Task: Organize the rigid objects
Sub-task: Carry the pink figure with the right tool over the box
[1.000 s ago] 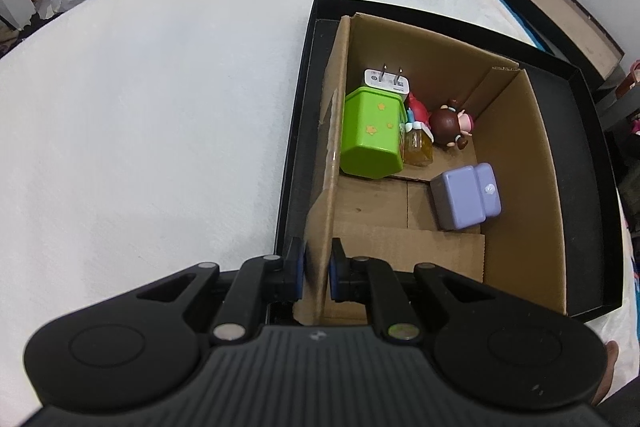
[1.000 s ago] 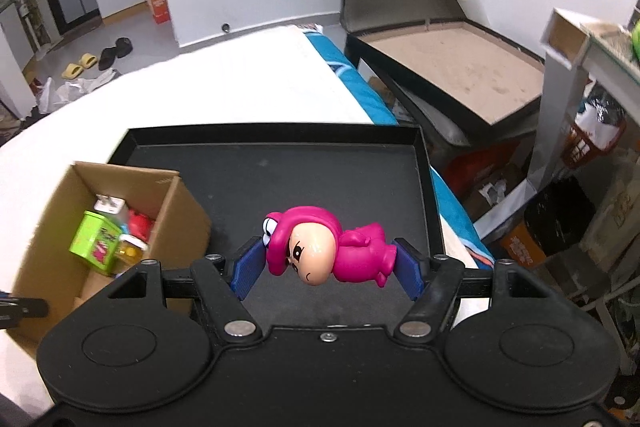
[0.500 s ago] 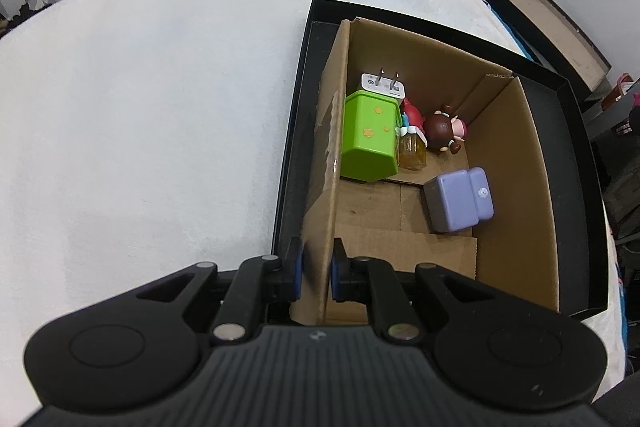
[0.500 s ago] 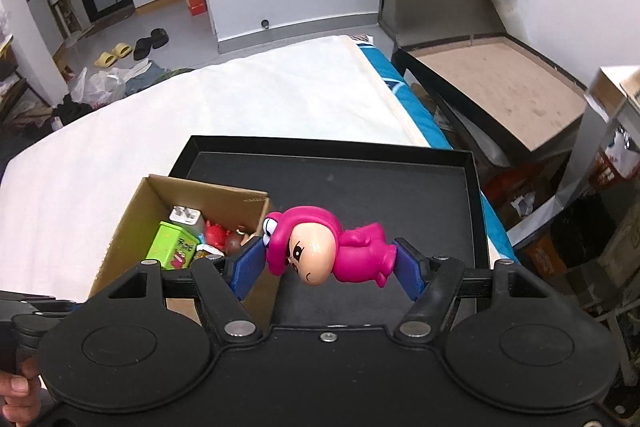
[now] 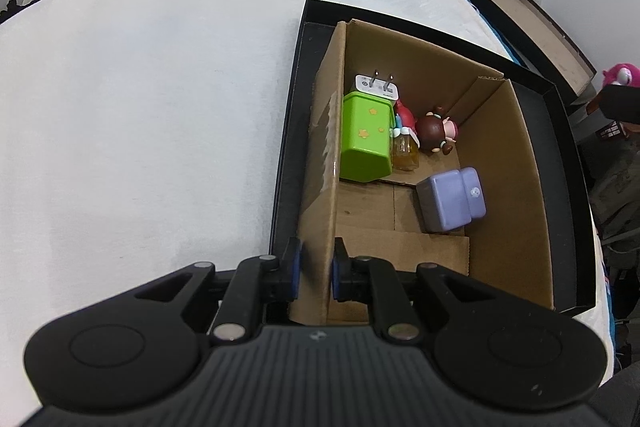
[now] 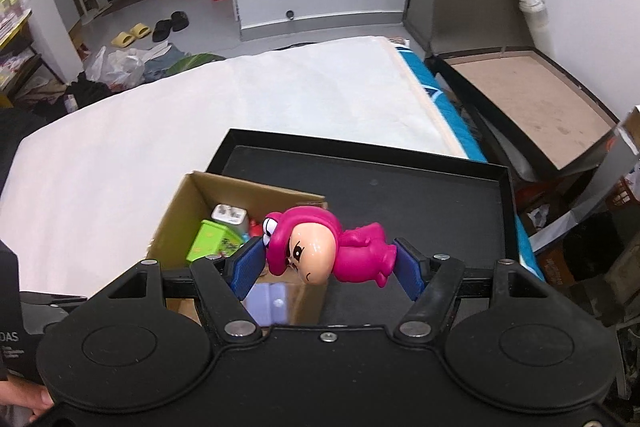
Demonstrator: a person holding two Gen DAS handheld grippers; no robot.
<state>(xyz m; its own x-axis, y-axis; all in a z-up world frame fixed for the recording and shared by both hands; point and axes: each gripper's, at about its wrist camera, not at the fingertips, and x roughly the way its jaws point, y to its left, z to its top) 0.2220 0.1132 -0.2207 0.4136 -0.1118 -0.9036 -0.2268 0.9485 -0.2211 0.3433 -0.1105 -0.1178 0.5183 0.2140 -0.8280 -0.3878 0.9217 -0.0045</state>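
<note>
Since the earlier frame, little has shifted in the left wrist view: the left gripper (image 5: 314,269) is kept clamped narrowly on the near wall of the cardboard box (image 5: 320,163), thin corrugated board that could buckle or tip if pulled. Ahead of it lie a glossy green block (image 5: 366,141) and a lilac plastic piece (image 5: 452,199).

In the right wrist view, the box has been brought under the right gripper (image 6: 328,263), which holds a smooth pink figurine (image 6: 320,247); its rounded body could slip, or land outside on the black tray (image 6: 420,195).
</note>
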